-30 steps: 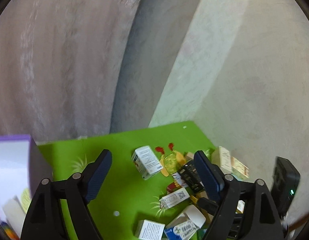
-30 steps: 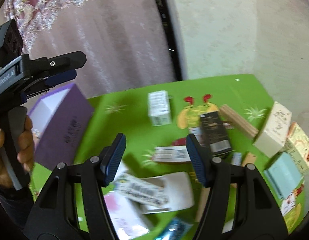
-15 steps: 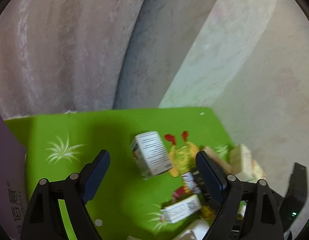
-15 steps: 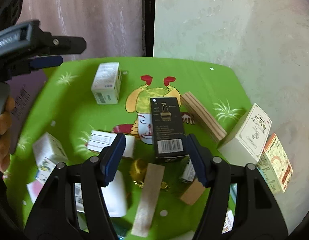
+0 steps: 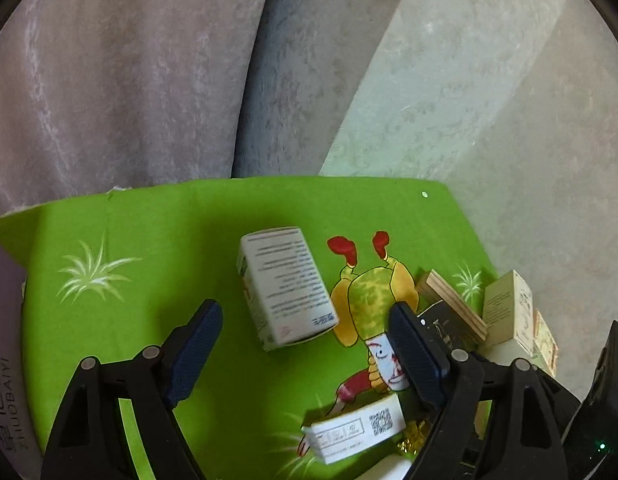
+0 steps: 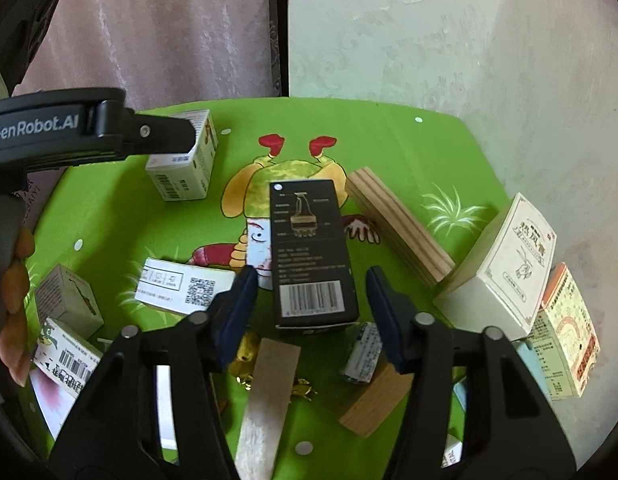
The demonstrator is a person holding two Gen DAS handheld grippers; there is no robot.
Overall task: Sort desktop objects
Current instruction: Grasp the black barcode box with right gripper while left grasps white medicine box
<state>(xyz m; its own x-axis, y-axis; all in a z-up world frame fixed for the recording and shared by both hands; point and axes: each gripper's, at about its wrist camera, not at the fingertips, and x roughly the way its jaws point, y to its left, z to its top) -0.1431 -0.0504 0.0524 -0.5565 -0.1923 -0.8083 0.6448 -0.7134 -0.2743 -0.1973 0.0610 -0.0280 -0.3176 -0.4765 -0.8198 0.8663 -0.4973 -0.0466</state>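
Tongs first: left gripper [image 5: 305, 330] spread wide, holding nothing, white medicine box [image 5: 283, 286] lying between and just ahead of its fingertips. Right gripper [image 6: 309, 300] also wide and empty, black barcode box [image 6: 311, 252] flat in the gap at 12 o'clock.

Surface is a green cartoon mat [image 6: 389, 136]; pink curtain [image 6: 169, 32] and pale wall [image 6: 469, 40] behind.

Purple box [image 5: 5, 360] cut off at 9 o'clock in left view, print partly readable. Small blue-white item [image 6: 361, 354] under the right finger, too hidden to identify.

Around: plywood block [image 6: 397, 226] at 1 o'clock, cream carton [image 6: 505, 268] and orange-print carton [image 6: 569, 324] at 3, QR-code box [image 6: 185, 286] at 9, pale wood strip [image 6: 269, 396] and wood block [image 6: 373, 404] at 6.
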